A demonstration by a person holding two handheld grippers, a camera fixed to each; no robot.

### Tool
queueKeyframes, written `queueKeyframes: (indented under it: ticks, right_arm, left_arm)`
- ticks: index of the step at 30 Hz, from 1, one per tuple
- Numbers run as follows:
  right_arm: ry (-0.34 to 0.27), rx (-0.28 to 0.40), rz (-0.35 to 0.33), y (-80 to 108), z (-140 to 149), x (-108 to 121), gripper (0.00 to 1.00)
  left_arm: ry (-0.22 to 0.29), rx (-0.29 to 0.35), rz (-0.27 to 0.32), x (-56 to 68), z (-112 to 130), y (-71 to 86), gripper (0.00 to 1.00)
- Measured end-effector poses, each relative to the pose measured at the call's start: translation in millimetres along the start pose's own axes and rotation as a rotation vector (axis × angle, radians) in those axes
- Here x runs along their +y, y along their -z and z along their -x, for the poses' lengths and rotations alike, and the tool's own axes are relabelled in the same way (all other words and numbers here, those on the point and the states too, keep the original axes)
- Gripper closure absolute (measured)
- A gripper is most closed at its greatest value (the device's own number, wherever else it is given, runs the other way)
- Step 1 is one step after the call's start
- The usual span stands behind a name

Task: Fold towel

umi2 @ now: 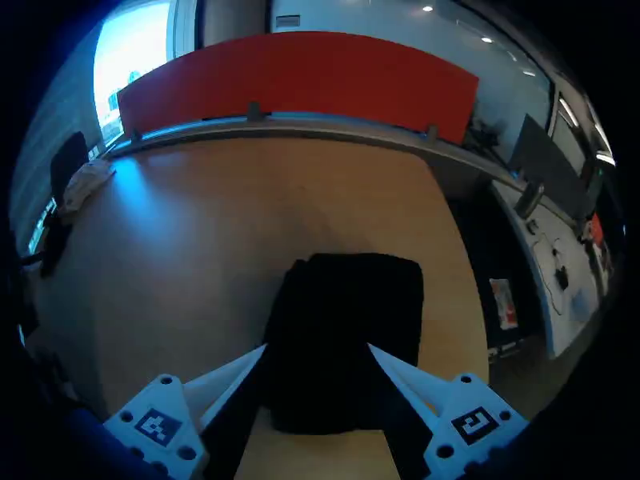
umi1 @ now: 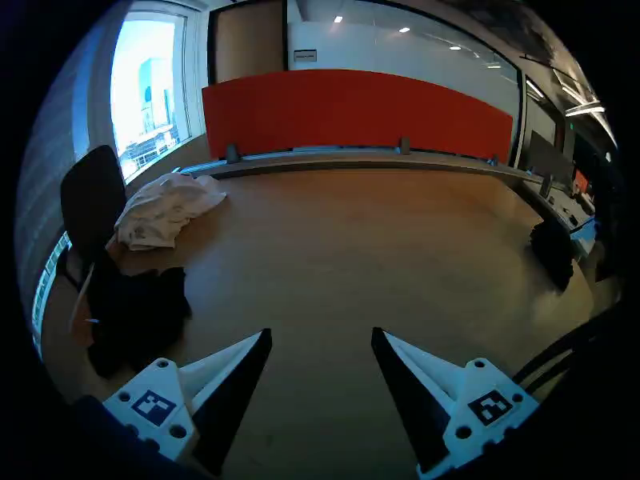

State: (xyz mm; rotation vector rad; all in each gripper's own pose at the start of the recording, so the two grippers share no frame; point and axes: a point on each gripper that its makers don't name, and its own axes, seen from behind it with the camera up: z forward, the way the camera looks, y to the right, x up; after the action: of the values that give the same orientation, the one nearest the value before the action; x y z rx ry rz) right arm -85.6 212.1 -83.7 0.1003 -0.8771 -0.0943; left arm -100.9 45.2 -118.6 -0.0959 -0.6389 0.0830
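A black towel (umi2: 344, 320), folded into a neat rectangle, lies flat on the wooden table (umi2: 200, 224) near its right edge. My right gripper (umi2: 317, 348) hovers open over the towel's near half, one finger on each side, neither pressing on it. In the left gripper view, my left gripper (umi1: 320, 336) is open above bare wood (umi1: 360, 240) with nothing between its fingers. The dark lump (umi1: 554, 250) at the table's right edge may be that same black towel. A crumpled white towel (umi1: 168, 210) sits at the far left, small in the right gripper view (umi2: 86, 178).
A heap of black cloth (umi1: 132, 316) lies at the table's left edge beside a black chair (umi1: 92, 200). A red partition (umi1: 352, 112) runs along the far edge. Right of the table stands another desk (umi2: 552, 264) with monitors and cables.
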Motion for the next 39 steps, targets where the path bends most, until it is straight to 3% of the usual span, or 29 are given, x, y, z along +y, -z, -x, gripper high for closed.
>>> queueKeyframes:
  ticks: [39]
  right_arm:
    - [0.034, -0.083, -0.002, -23.9, 41, -12, 0.23]
  left_arm:
    - [-0.002, -0.007, -0.017, -8.5, 8, 10.7, 0.08]
